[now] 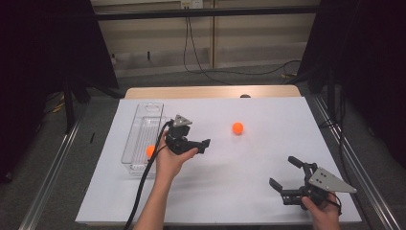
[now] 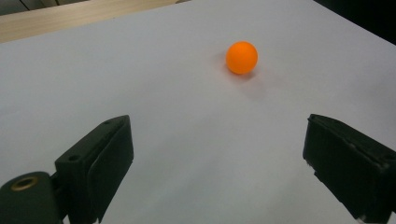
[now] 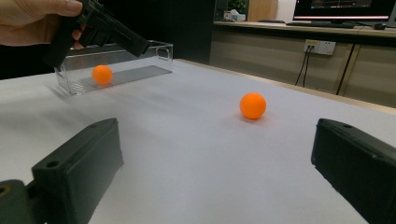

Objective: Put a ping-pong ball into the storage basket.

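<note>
Two orange balls are out here, one clear plastic box, and two grippers, one in each of the person's hands.

The first ball [image 1: 237, 128] sits loose on the white sheet, ahead of the left gripper [image 1: 207, 144] and off from its tips; in the left gripper view that ball [image 2: 242, 57] lies beyond the spread jaws, a little toward the right-hand one. The second ball [image 1: 150, 151] lies inside the box [image 1: 142, 128], just behind the left hand [image 1: 168, 160], near the box's closer end. In the right gripper view the same ball [image 3: 102, 74] shows through the clear wall of the box [image 3: 159, 53].

The left gripper's jaws stand wide apart with nothing between them, only bare sheet. The right gripper [image 1: 285, 175] rests low at the near right corner of the sheet, well apart from both balls, jaws also spread wide and empty; the loose ball [image 3: 252, 105] lies far ahead between its jaws' lines.

The sheet [image 1: 268, 110] is plain white and covers a pale wooden table [image 1: 210, 92], whose far edge peeks out. Beyond is grey floor with a black cable [image 1: 201, 67] trailing across it, dark curtains [image 1: 52, 43] at both sides, and a light panelled wall with a socket. The right gripper view also catches a desk with a monitor [image 3: 343, 8].
</note>
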Motion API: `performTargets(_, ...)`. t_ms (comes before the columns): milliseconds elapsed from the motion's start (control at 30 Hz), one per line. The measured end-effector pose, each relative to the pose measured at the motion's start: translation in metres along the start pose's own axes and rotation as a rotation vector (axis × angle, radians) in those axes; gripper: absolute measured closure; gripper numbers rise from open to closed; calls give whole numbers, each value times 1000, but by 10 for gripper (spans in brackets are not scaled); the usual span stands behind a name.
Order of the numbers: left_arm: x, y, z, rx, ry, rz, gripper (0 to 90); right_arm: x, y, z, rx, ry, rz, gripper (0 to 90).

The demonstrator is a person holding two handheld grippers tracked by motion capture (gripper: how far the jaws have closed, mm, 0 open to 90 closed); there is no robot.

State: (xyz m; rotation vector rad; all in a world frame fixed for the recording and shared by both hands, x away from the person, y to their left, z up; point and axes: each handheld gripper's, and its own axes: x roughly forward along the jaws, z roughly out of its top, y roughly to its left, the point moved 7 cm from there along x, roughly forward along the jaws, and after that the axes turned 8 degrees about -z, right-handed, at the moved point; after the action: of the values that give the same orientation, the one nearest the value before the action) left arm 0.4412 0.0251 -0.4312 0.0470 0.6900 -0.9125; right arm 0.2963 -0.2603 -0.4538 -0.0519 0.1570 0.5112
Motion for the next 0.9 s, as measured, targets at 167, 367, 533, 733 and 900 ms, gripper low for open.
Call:
performTargets(167,4,0,-1,6,6,3,86,-1,0,0,4,0,1,13)
performTargets(367,10,0,-1,1,-2,3,83,0,0,1,4,-2,0,13)
performTargets(533,13,-2,-1,8,-2,-2,82,0,0,1,3,-3,2,13)
performTargets(733,18,-3,-1,4,-1,-2,82,-1,0,1,2,-5,0,14)
performTargets(900,23,-6,0,5,-5,-7,82,0,0,1,3,-4,1,14)
